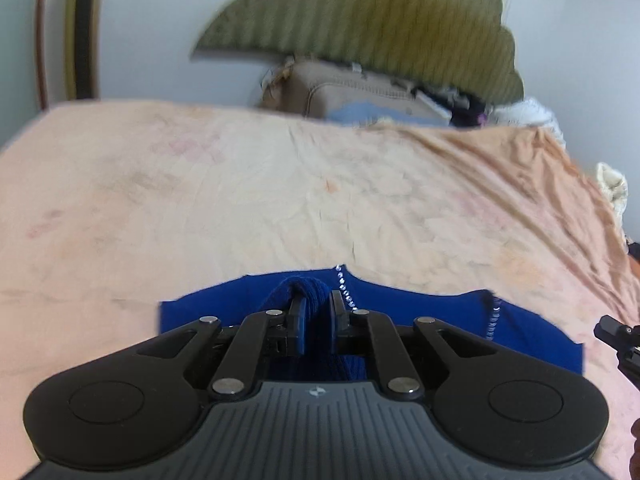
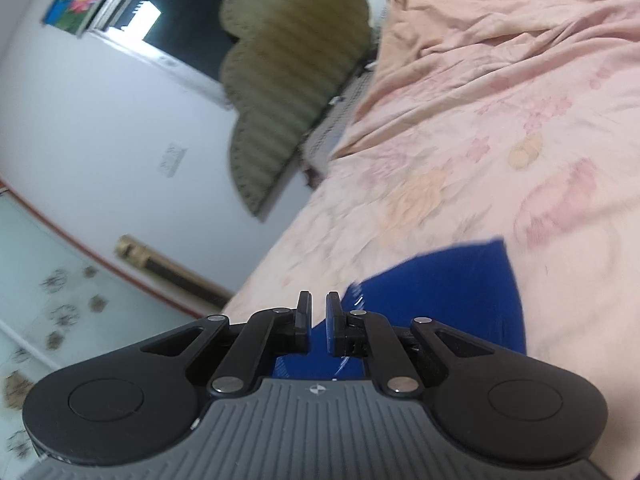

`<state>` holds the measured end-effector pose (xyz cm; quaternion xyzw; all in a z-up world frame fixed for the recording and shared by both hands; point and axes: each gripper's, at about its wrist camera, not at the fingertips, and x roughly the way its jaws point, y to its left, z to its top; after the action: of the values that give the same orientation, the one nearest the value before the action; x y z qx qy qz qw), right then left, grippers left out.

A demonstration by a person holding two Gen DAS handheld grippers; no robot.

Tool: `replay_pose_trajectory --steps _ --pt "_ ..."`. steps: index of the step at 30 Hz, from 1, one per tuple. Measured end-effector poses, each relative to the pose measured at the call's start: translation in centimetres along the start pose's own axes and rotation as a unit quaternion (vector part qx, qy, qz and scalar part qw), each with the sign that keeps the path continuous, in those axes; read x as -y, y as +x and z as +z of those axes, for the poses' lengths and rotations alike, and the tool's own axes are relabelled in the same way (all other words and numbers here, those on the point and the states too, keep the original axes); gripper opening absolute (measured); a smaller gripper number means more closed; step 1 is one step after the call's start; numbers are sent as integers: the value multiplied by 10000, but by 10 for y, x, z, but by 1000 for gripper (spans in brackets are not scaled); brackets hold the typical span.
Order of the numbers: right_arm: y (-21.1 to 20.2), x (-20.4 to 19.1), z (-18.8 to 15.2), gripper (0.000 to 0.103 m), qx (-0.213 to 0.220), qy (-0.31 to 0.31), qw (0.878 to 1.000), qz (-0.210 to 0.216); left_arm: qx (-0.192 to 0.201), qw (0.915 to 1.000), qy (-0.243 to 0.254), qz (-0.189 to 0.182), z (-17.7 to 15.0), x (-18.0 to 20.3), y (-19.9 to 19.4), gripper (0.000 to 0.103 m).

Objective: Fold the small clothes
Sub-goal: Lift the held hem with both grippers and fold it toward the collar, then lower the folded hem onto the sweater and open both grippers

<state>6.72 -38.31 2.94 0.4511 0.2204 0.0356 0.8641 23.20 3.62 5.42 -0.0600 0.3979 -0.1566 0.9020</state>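
A small blue garment with lines of shiny beads lies on the pink bed sheet. My left gripper is shut on a bunched ribbed fold of the blue garment. In the right wrist view the same blue garment lies under and to the right of my right gripper, whose jaws stand close together with a narrow gap; blue cloth shows behind the gap, and I cannot tell if any is pinched. The right gripper's tip also shows at the right edge of the left wrist view.
The flowered pink sheet covers the bed. A green striped headboard stands against the white wall behind it. A beige bag and clutter sit beyond the far edge. A window is on the wall.
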Motion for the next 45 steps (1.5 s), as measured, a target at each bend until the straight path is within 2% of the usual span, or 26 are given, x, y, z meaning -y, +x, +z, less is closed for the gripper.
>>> replay_pose_trajectory --steps 2,4,6,7,8,10,12,13,15,17,19,22,23,24,25,26,27,30,32,34,36,37,38,39,42,45 --pt "22 6 5 17 -84 -129 9991 -389 -349 9988 -225 275 0 -11 23 13" --pt "30 3 3 18 -184 -549 9941 -914 -416 9987 -278 127 -6 -20 25 13" --pt "23 -10 -8 37 -242 -1345 9855 -1005 -403 9989 -205 75 -10 -26 18 15" --pt "17 -16 -15 56 -314 -1730 9789 -1036 -398 9991 -172 23 -12 -29 13 15" --pt "9 -19 -21 61 -456 -1924 9748 -1030 -382 9992 -130 -62 -11 -31 10 15" --pt "-5 -15 -29 63 -800 -1726 9796 -649 -395 9989 -163 -181 -8 -34 6 15" --pt "-7 -7 -34 74 -1217 -1337 9833 -204 -473 9977 -353 -335 -4 -40 9 15" --pt "-2 -2 -38 81 -1477 -1117 9827 -2 -523 9968 -447 -406 -1 -39 14 15" --pt "12 4 -46 83 -1883 -832 9783 233 -704 9938 -678 -533 4 -40 28 15" --pt "34 6 -50 83 -2203 -613 9729 333 -1009 9865 -1084 -703 8 -46 46 15" --pt "53 4 -44 83 -2186 -587 9725 550 -1069 9716 -1928 -862 9 -64 58 15" --pt "71 12 -12 82 -1230 -230 9904 590 -975 9406 -3024 -1197 5 -93 61 15" --pt "71 18 -1 83 -662 -140 9971 338 -951 9372 -3143 -1177 4 -98 58 15" --pt "69 24 7 83 -204 -87 9998 18 -867 9407 -3079 -1130 4 -100 52 15" --pt "65 27 13 82 139 -34 9992 -382 -745 9501 -2855 -1014 5 -99 44 15" --pt "59 28 16 81 342 -12 9970 -690 -653 9597 -2606 -825 6 -98 35 15" --pt "51 25 16 81 428 -146 9964 -712 -569 9703 -2279 -584 6 -94 24 15" --pt "27 4 3 93 125 -1186 9920 -412 -435 9893 -1378 -180 4 -84 0 16" --pt "15 0 -8 101 -434 -1281 9905 -232 -411 9953 -843 -219 -2 -73 -14 28" --pt "13 11 -14 101 -1170 -671 9908 90 -438 9974 -319 -466 -8 -60 -26 39" --pt "15 20 -23 102 -1591 -310 9865 229 -391 9948 281 -897 -14 -42 -35 42" --pt "20 23 -26 102 -1740 -277 9841 220 -419 9900 699 -1149 -17 -29 -38 51" --pt "29 26 -28 103 -1924 -250 9808 178 -497 9829 1152 -1349 -17 -15 -36 67" --pt "40 27 -31 103 -2081 -209 9778 111 -494 9774 1542 -1363 -19 0 -33 69" --pt "64 20 -26 103 -2089 -105 9774 320 -259 9734 2202 -573 -14 40 -4 69" --pt "69 23 -1 103 -1419 434 9848 897 156 9815 1841 502 9 49 28 69"
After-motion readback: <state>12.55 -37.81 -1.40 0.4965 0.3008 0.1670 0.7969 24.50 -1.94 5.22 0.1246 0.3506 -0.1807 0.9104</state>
